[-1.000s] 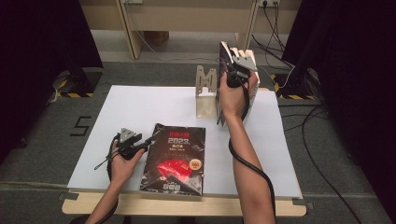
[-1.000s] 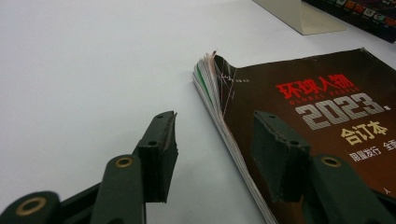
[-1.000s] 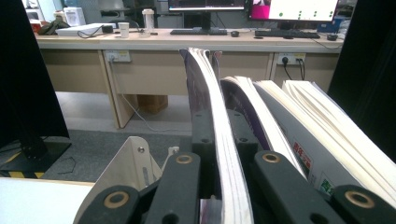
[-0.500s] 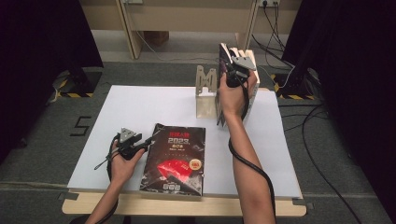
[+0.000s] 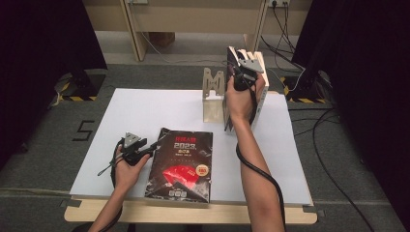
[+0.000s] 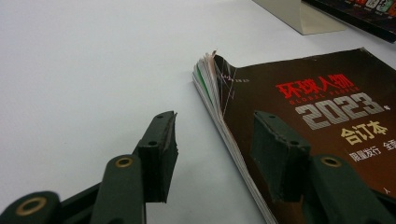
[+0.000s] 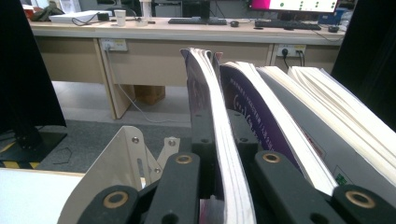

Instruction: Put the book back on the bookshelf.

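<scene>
Two grippers at work: one at each book.
High view, right gripper [image 5: 237,72]: raised at the table's [image 5: 145,108] far edge, clamped on an upright book [image 5: 231,92] just beside the cream bookend [image 5: 213,94].
High view, left gripper [image 5: 151,146]: low on the table, at the left edge of the flat dark magazine [image 5: 183,164].
Left gripper view: jaws spread apart, one over bare table [image 6: 84,70], the other over the cover of the magazine [image 6: 322,107]; its page edge lies between them, unpinched.
Right gripper view: jaws squeezed on the thin upright book [image 7: 210,121]; more standing books [image 7: 299,112] to the right, bookend [image 7: 116,163] to the left.
</scene>
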The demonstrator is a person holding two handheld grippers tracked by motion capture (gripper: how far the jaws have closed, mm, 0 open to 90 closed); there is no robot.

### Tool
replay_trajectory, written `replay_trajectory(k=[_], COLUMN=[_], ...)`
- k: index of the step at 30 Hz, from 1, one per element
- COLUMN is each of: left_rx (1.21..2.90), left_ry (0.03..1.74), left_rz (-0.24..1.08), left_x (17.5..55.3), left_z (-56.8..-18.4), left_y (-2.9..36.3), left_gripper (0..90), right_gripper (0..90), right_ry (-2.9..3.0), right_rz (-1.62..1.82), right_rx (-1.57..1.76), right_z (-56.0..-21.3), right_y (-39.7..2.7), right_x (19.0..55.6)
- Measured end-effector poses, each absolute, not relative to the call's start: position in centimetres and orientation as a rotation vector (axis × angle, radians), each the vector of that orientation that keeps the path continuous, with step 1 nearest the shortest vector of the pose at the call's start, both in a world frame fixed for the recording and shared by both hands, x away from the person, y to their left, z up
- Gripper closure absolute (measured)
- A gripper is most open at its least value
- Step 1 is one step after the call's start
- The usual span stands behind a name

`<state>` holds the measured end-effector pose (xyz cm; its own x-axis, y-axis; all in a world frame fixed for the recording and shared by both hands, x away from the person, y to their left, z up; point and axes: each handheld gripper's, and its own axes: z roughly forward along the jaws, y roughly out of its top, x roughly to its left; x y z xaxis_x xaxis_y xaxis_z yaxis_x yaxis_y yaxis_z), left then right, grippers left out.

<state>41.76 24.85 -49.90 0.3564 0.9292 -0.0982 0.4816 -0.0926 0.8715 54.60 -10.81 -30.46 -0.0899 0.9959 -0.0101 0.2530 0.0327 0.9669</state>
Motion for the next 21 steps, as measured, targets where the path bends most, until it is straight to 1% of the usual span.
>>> replay_trajectory(k=[12,21], left_rx=[1.727,1.732], left_ry=[1.259,1.258], left_rz=[0.628,0.631], left_x=[41.77,41.76], left_z=[-49.9,-49.89], left_y=[24.82,24.78], left_gripper=[50.0,50.0], right_gripper=[83.3,79.3], right_ry=[1.495,1.48], right_rz=[1.062,1.08], right_rx=[1.312,1.297], right_z=[-30.76,-30.16], right_y=[-10.6,-10.83], right_x=[54.56,53.88])
